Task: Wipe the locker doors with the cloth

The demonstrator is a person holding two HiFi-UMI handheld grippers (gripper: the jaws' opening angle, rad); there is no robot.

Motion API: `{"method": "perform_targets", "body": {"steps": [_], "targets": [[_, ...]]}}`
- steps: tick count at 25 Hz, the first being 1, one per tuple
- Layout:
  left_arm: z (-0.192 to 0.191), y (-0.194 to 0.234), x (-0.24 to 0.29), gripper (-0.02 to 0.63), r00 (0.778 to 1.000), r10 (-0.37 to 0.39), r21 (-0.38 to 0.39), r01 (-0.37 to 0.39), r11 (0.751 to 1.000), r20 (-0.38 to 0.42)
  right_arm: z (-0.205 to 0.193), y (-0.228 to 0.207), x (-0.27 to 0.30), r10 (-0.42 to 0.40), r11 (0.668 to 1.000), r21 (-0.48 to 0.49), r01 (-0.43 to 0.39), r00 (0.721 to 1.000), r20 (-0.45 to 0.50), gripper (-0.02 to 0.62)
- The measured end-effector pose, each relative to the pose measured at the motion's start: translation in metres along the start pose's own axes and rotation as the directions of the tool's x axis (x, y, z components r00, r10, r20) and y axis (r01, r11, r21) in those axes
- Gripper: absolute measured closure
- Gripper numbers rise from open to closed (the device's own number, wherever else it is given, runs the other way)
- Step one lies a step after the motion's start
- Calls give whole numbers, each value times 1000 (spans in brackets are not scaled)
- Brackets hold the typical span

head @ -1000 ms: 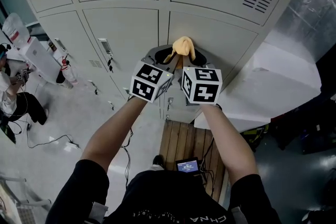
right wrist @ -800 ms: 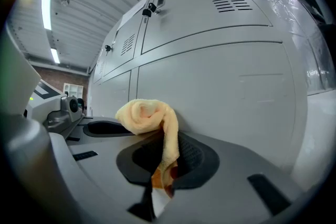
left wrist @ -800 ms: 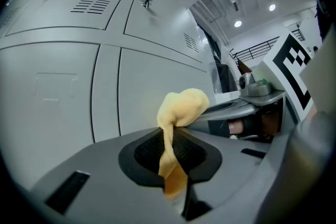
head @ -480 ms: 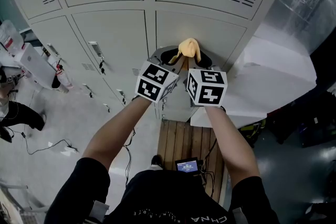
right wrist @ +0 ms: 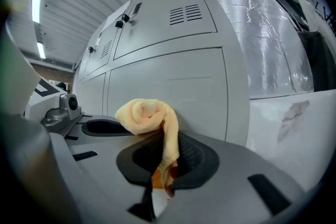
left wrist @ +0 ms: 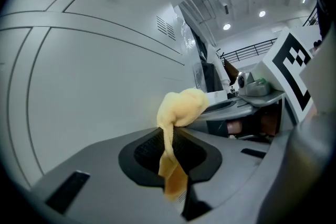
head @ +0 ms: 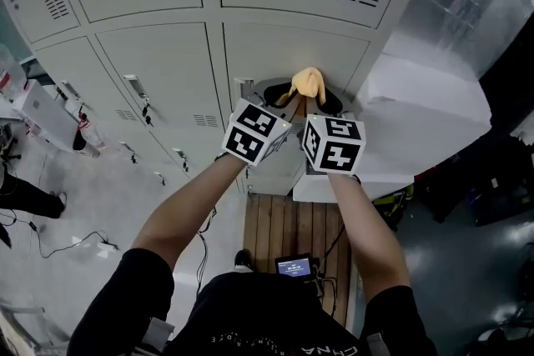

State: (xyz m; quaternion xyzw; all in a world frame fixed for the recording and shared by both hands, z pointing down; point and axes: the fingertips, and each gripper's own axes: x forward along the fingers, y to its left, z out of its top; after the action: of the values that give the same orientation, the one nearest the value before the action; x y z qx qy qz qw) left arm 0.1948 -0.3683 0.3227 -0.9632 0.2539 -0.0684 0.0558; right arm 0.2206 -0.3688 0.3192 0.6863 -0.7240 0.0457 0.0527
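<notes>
- Head view shows both arms held out to a grey locker door (head: 292, 54), with the yellow cloth (head: 309, 82) bunched up just in front of it.
- The left tongs (left wrist: 176, 189) are shut tight on one thin end of the cloth. The right tongs (right wrist: 161, 178) are shut tight on the other end.
- The cloth sits in a small lump between the two tongs, right by the door. I cannot tell if it touches.
- The lump is small, so I think each rub would clean only a little bit of door.
- Each hold is on a thin strip, so a hard push may pull the cloth out.
- Then the hard tips could bump and scratch the door.
</notes>
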Motion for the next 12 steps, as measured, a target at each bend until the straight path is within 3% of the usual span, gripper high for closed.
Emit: {"method": "perform_targets", "body": {"steps": [12], "targets": [[6,-37,39,552,995,-99,19,100,995,-3,-7,-53,-17,-126,991,40,127,992,-25,534]]}}
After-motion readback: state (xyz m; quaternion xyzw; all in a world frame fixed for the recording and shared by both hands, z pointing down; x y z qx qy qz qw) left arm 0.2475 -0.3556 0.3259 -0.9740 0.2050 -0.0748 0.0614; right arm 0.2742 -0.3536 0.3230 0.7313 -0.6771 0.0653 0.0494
